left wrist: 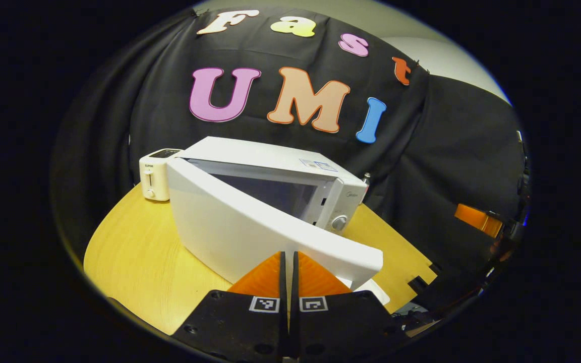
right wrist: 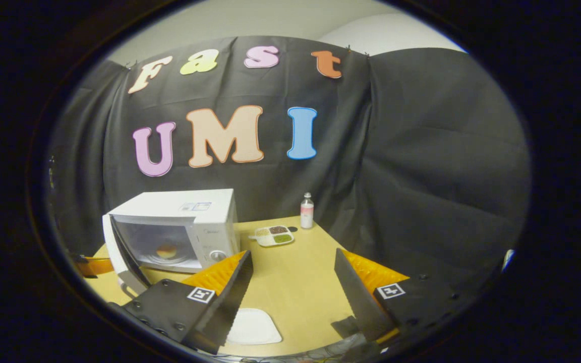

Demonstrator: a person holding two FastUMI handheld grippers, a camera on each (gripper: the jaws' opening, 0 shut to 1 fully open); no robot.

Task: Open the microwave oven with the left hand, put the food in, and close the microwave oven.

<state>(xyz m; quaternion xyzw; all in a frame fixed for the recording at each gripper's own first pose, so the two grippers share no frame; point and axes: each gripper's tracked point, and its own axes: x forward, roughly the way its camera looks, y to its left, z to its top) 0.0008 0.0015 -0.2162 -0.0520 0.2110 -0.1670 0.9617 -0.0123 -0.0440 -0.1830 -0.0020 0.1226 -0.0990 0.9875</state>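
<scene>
A white toaster [left wrist: 154,176] stands on the yellow wooden table [left wrist: 134,262], near its back edge. In the right gripper view, a small bottle [right wrist: 307,210] stands upright near the table's far edge, with a divided tray [right wrist: 273,235] just beside it. A white plate [right wrist: 252,326] lies nearer.

Left gripper view hugs the microwave [left wrist: 270,201]; right gripper view faces it [right wrist: 179,229] from farther off.

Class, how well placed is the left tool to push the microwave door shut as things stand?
Probably well placed. The left tool, fingers together, sits right at the outer face of the open door, with nothing between them. The food is already inside the microwave.
</scene>
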